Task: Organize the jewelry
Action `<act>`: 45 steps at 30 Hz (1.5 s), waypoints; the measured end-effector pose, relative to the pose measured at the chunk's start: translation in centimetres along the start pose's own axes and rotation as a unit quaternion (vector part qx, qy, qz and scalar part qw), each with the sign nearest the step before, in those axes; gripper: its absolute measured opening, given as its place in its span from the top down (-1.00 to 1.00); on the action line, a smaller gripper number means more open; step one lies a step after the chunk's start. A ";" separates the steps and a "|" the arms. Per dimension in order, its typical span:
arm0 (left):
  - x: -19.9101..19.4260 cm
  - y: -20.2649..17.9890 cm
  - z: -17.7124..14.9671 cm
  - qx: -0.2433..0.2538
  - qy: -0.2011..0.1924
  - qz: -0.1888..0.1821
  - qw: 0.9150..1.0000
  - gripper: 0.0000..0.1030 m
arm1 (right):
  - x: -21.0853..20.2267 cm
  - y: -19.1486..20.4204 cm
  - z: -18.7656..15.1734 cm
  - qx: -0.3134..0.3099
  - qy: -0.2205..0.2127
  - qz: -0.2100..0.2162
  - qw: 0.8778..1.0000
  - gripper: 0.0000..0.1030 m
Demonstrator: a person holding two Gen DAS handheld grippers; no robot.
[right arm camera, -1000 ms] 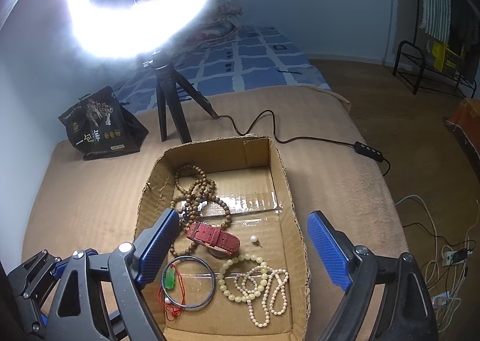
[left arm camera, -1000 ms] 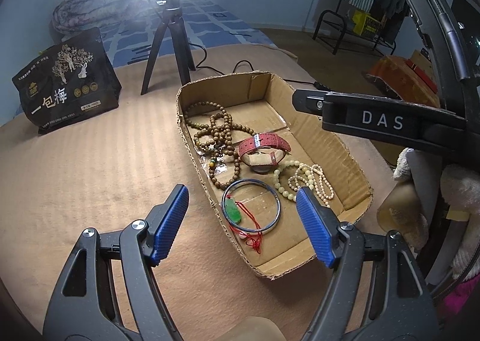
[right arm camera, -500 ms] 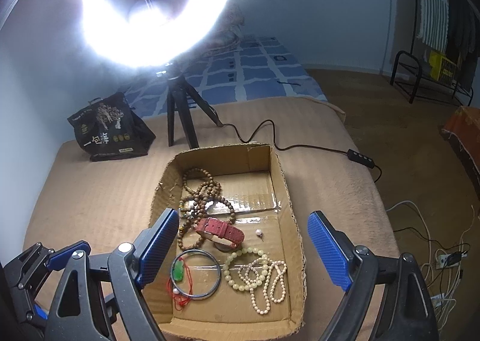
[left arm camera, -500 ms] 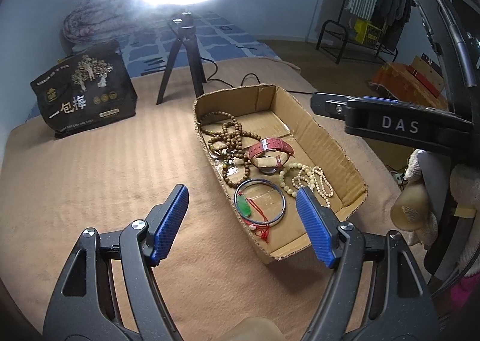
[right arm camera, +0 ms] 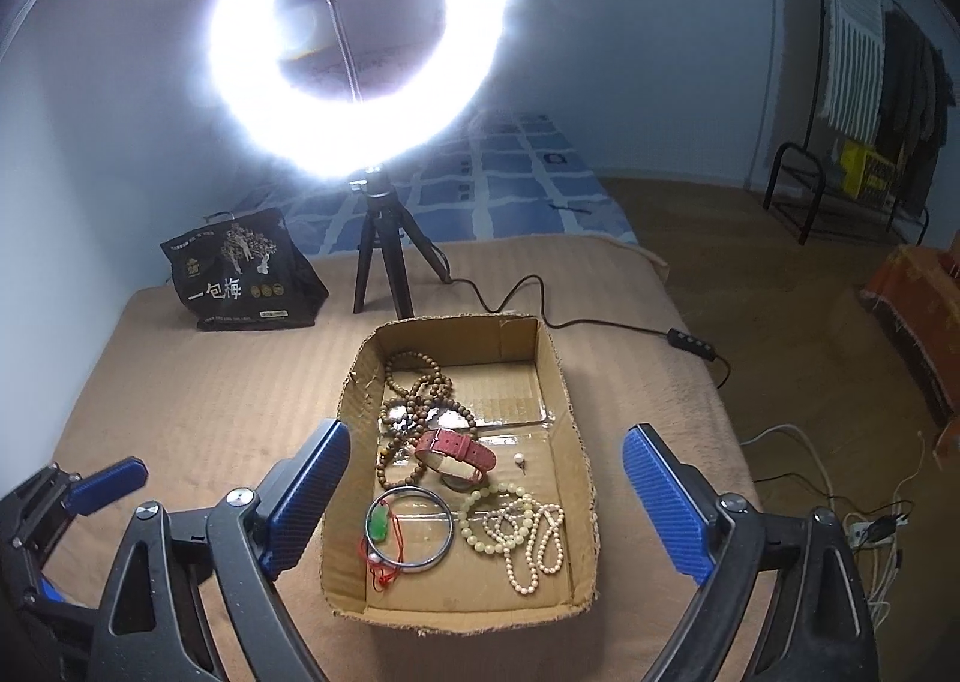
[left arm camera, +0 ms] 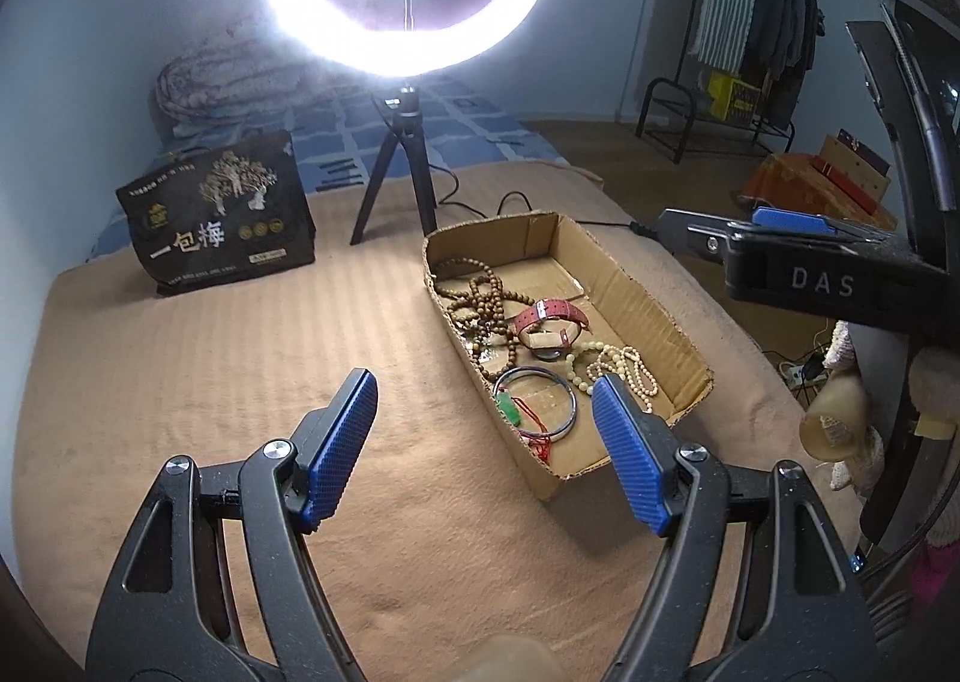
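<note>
Left wrist view, item one: my left claw (left arm camera: 485,418), blue pads spread apart, nothing between them, hanging over the tan blanket (left arm camera: 210,382). Right wrist view, item two: my right claw (right arm camera: 486,478), jaws wide and just opened further, nothing gripped; the cardboard box (right arm camera: 579,466) lies on the blanket below and between the pads.

Contents of the box, near end to far:
- silver bangle (right arm camera: 441,547), flat on the floor of the box, with a green pendant on red cord (right arm camera: 379,526) lying across its left side;
- pale bead strands (right arm camera: 516,532), heaped just right of the bangle;
- red watch strap (right arm camera: 456,449), mid-box, resting against the brown wooden beads (right arm camera: 414,388) piled toward the far left;
- one small pearl pin (right arm camera: 519,461), loose, right of the strap.

Beyond the box: tripod (right arm camera: 384,262) carrying a lit ring light (right arm camera: 354,34); black printed bag (right arm camera: 240,274) to its left.
</note>
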State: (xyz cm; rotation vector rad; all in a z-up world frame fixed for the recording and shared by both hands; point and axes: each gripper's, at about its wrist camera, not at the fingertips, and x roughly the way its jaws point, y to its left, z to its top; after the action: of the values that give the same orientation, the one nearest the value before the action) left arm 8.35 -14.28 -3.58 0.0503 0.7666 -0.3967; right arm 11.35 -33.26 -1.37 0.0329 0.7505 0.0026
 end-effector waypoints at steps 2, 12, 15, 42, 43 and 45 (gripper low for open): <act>-0.7 0.1 -0.1 0.004 -0.007 0.003 1.000 -0.48 | -1.0 0.4 -0.2 -0.006 -0.009 -0.008 1.000 -0.94; -4.1 -0.2 -1.3 0.027 -0.029 0.013 0.999 -0.49 | -5.1 1.7 -1.2 -0.017 -0.035 -0.004 0.999 -0.99; -5.1 -0.3 -1.5 0.033 -0.036 0.014 0.999 -0.53 | -6.1 2.1 -1.6 -0.017 -0.043 0.000 0.999 -0.99; -9.6 -0.3 -2.0 0.047 -0.097 0.077 0.991 -0.99 | -7.9 2.4 -4.0 -0.024 -0.057 -0.018 0.998 -0.99; -9.6 -0.3 -2.0 0.048 -0.097 0.078 0.991 -0.99 | -7.9 2.4 -4.0 -0.025 -0.057 -0.019 0.998 -0.99; -9.6 -0.3 -2.0 0.048 -0.097 0.078 0.991 -0.99 | -7.8 2.3 -4.0 -0.024 -0.056 -0.020 0.998 -0.99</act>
State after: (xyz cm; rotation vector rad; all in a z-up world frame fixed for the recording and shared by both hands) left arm 0.63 -11.00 1.58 0.1587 0.5480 -0.2840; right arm 2.92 -30.96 1.10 -0.0277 0.6393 -0.0189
